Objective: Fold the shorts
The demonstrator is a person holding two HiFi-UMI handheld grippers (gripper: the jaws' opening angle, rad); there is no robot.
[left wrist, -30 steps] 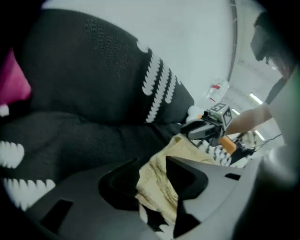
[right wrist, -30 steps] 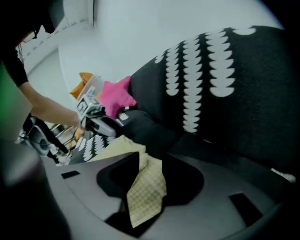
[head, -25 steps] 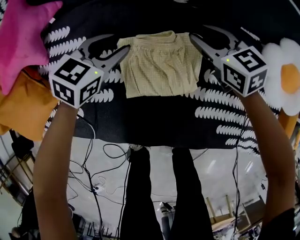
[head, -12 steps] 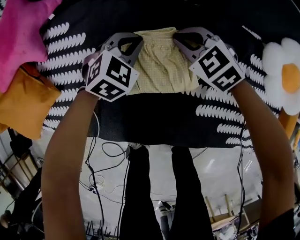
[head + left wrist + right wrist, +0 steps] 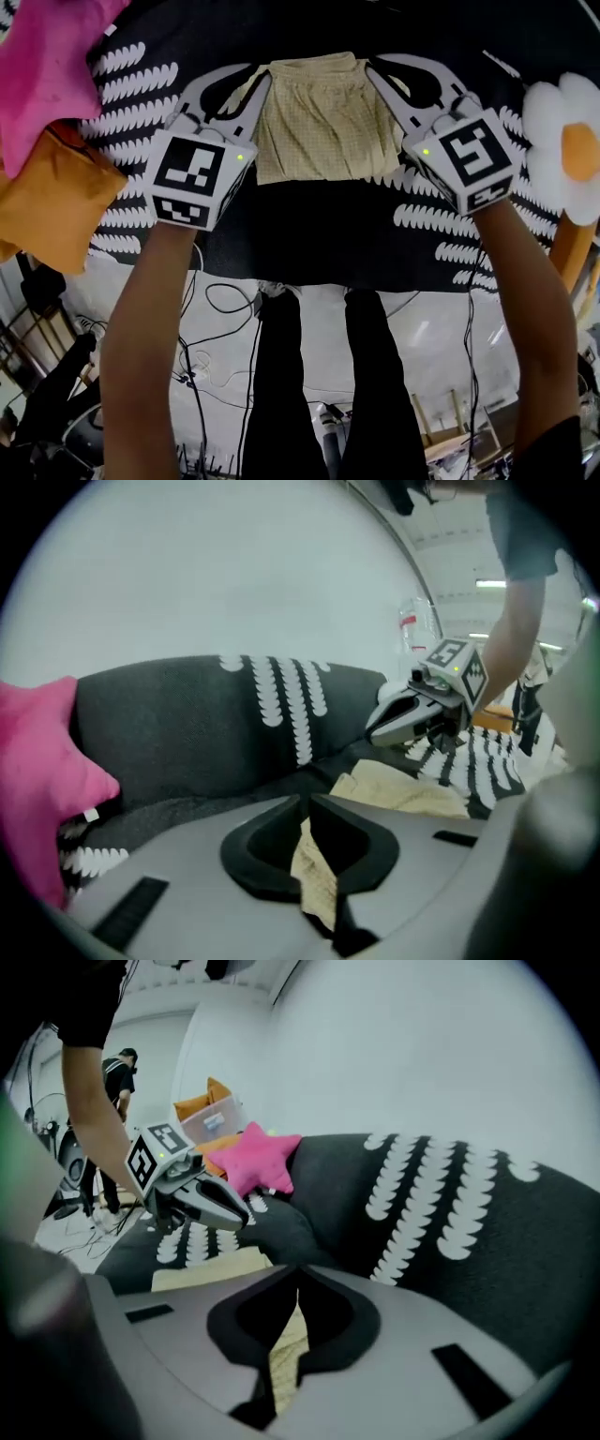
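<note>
shorts (image 5: 319, 122) — far corners now pinched and lifted

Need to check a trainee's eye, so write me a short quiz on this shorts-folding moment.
1. True or false: the left gripper and right gripper are each shut on the shorts.
2. The cushion at the head view's top left is: A pink, B green, C blue.
3. What do the shorts lie on?
Key: 1 true; the left jaws have just opened a touch, with cloth pinched between them. 2 A. 3 a black cover with a white pattern.
</note>
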